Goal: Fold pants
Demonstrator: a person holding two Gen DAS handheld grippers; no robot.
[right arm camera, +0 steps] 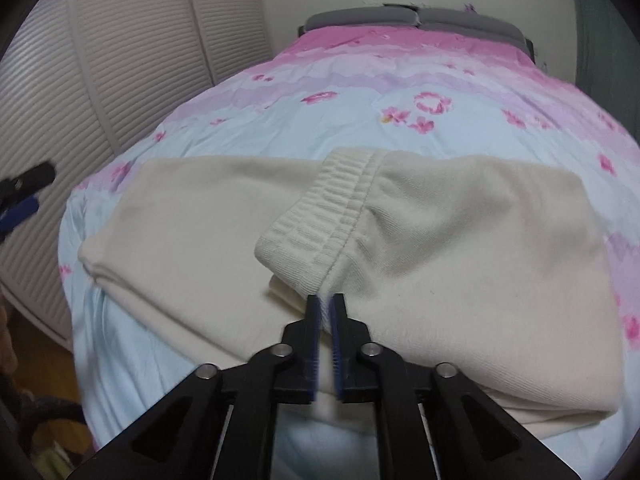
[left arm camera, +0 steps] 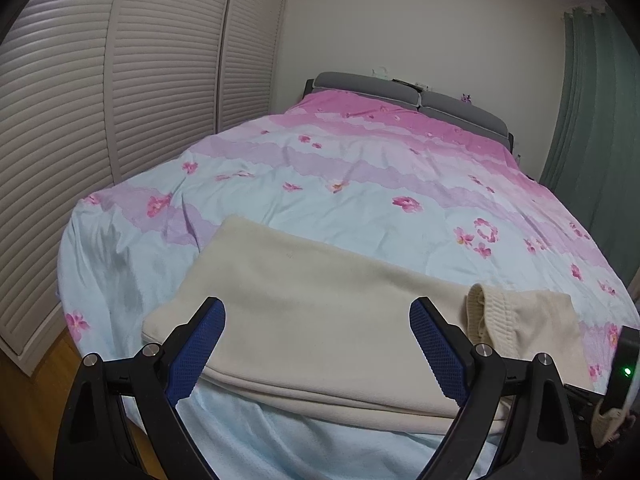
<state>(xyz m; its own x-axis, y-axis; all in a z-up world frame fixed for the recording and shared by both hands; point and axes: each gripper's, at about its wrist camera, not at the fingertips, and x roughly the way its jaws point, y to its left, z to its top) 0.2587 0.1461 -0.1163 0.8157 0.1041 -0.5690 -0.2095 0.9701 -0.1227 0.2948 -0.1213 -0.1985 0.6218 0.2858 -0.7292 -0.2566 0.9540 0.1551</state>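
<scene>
Currently the cream pants (right arm camera: 360,248) lie folded near the foot edge of the bed (right arm camera: 280,120), ribbed waistband (right arm camera: 320,216) flipped onto the top layer. Judgement: square the waistband flat and align edges before any further fold. Right gripper (right arm camera: 326,302) nearly closed, a thin gap showing, tips at the waistband's near corner; grip uncertain. Left gripper (left arm camera: 316,312) wide open above the fabric, holding nothing.
</scene>
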